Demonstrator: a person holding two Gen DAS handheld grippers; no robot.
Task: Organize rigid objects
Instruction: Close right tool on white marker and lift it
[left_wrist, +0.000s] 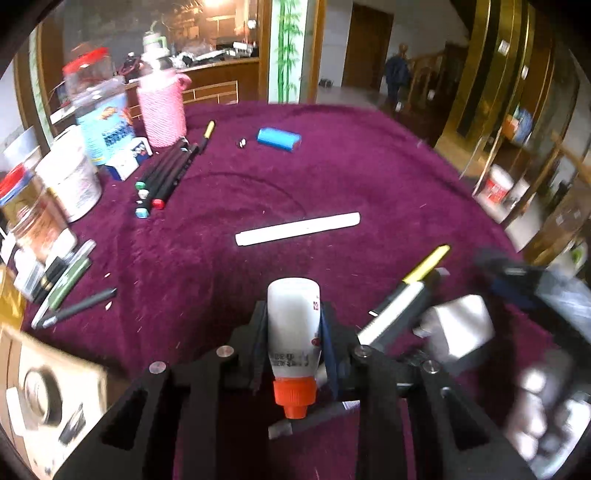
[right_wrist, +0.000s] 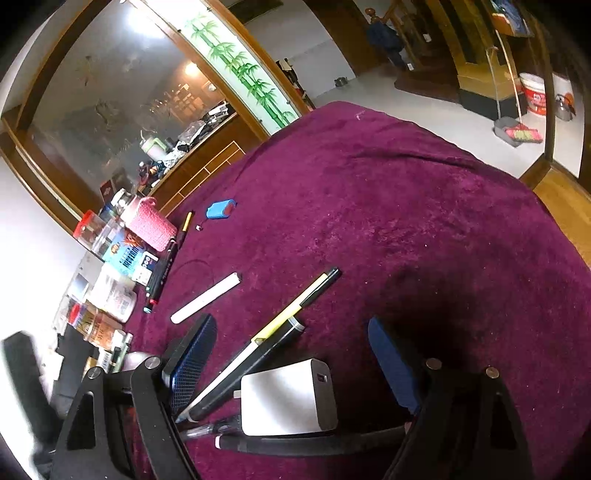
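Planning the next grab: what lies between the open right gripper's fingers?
A silver power bank and pens on the cloth, seen in the right wrist view.

A home: staircase (left_wrist: 424, 74), broom (right_wrist: 522, 133), cluttered wooden sideboard (left_wrist: 218, 79).

Right hand-held gripper (left_wrist: 532, 295) blurred; cardboard box (left_wrist: 44, 398) cut off at edge

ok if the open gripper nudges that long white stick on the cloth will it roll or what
The white stick looks straight and rounded, so a sideways nudge would probably roll it, though the plush purple cloth should slow it. It lies unbent, so likely stiff. The right gripper is open around a silver box.
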